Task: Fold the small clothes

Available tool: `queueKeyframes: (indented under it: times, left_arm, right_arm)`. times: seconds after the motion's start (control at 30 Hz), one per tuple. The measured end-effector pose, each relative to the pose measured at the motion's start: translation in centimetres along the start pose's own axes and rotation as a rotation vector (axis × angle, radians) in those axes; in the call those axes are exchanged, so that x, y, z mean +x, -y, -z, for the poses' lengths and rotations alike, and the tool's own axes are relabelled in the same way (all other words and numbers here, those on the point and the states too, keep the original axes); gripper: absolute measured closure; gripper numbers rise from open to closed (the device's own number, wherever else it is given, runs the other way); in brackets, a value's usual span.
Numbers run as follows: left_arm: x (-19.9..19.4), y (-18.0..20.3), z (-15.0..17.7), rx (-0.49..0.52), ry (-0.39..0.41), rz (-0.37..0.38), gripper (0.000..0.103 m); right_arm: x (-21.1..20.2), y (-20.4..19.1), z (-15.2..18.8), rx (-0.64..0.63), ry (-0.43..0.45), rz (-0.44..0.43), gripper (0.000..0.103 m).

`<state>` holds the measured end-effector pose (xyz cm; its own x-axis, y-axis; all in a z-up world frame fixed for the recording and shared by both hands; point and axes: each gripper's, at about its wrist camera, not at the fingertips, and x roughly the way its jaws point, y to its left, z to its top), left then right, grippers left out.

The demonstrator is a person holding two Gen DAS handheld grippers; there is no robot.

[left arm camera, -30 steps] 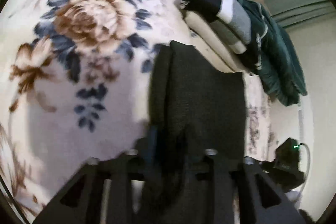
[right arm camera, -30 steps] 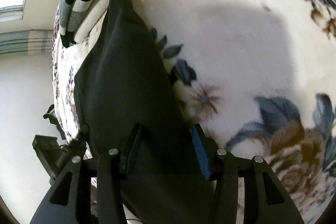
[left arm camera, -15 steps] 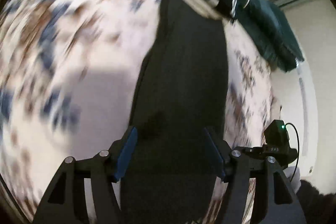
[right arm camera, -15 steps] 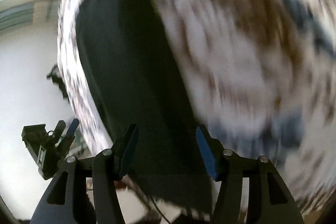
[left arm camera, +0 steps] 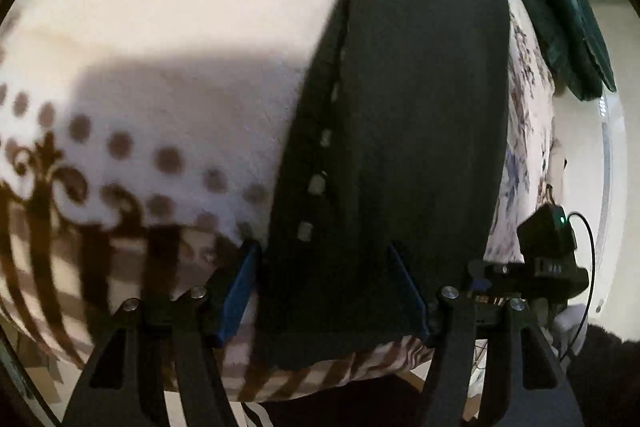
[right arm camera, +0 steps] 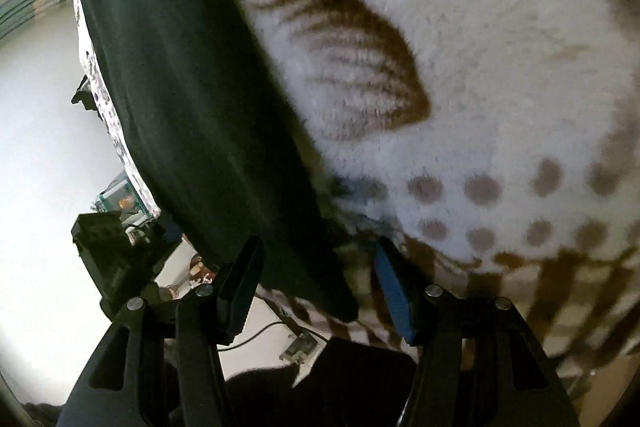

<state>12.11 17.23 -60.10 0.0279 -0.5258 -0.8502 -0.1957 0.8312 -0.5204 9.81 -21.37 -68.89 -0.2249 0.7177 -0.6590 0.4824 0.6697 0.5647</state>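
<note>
Writing of any readable kind nowhere; only blurred marks on the other gripper's body at the left view's right edge. Black garment lay flat and long on the plush patterned blanket, near end at the blanket's edge. Left gripper spread wide above that end, pinching nothing. Right gripper likewise spread over the garment's near corner. Dark green clothes seen only from the left; brown fan motif only from the right.
</note>
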Motion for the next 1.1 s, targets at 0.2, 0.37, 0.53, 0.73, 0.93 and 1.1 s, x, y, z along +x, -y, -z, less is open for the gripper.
queueKeyframes:
  times: [0.2, 0.37, 0.53, 0.73, 0.93, 1.1]
  left_arm:
    - [-0.2, 1.1, 0.9, 0.062, 0.023, -0.005, 0.095]
    - [-2.2, 1.3, 1.3, 0.036, 0.05, 0.041, 0.097]
    - [-5.8, 3.2, 0.7, 0.048, 0.082, 0.112, 0.097]
    - [-10.9, 8.6, -3.6, 0.125, 0.216, 0.185, 0.097]
    - [-13.0, 12.8, -11.4, 0.202, 0.369, 0.247, 0.097]
    - [-12.2, 15.3, -20.1, 0.228, 0.455, 0.298, 0.097]
  right_arm:
    - [1.3, -1.8, -0.2, -0.011, 0.014, -0.009, 0.068]
    - [1.5, -2.7, 0.3, -0.017, 0.041, -0.045, 0.092]
    - [-0.4, -5.1, 1.5, -0.043, 0.085, -0.099, 0.093]
    - [-5.2, -9.7, 0.9, -0.074, 0.187, -0.191, 0.093]
    - [-11.0, -16.7, -3.9, -0.142, 0.355, -0.279, 0.093]
    - [-16.2, -21.7, -12.3, -0.187, 0.498, -0.295, 0.093]
